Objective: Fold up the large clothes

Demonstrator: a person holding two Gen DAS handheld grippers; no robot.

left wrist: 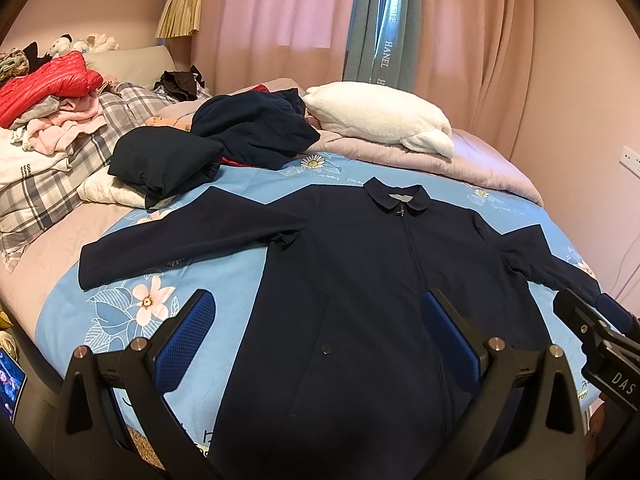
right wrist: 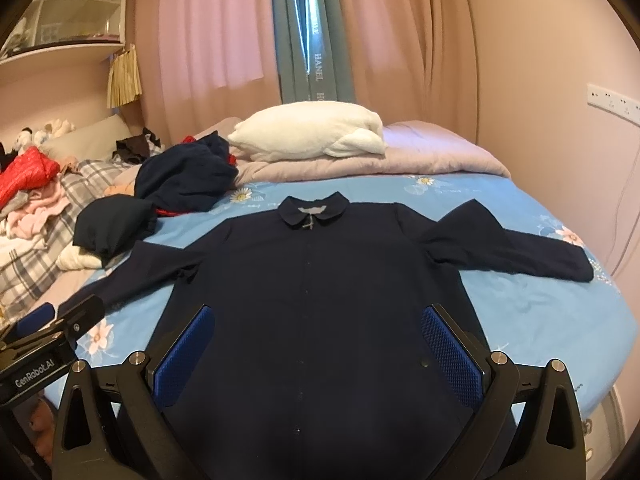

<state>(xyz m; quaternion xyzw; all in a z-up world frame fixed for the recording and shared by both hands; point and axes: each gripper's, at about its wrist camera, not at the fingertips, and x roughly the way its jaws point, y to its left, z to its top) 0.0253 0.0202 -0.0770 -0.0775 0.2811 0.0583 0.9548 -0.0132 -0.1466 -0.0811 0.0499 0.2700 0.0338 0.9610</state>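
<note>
My left gripper (left wrist: pixel 320 332) is spread wide with nothing between its blue pads (left wrist: pixel 188 340). It hovers over the lower left front of a navy jacket (left wrist: pixel 360 280). My right gripper (right wrist: pixel 320 336) is spread just as wide and equally empty, poised over the lower right front. I judge both hang here, side by side, ready to start the first fold.

The jacket lies face up and flat on the blue floral bedsheet (right wrist: pixel 520 312), collar (right wrist: pixel 312 208) away from me and zip closed. Both sleeves are stretched outward, which leaves each cuff free to be picked up.

Beyond the collar rests a white pillow (right wrist: pixel 312 132). To the left sit a heap of dark clothes (left wrist: pixel 240 132) and a red padded jacket (left wrist: pixel 44 80), likely still waiting to be folded.
</note>
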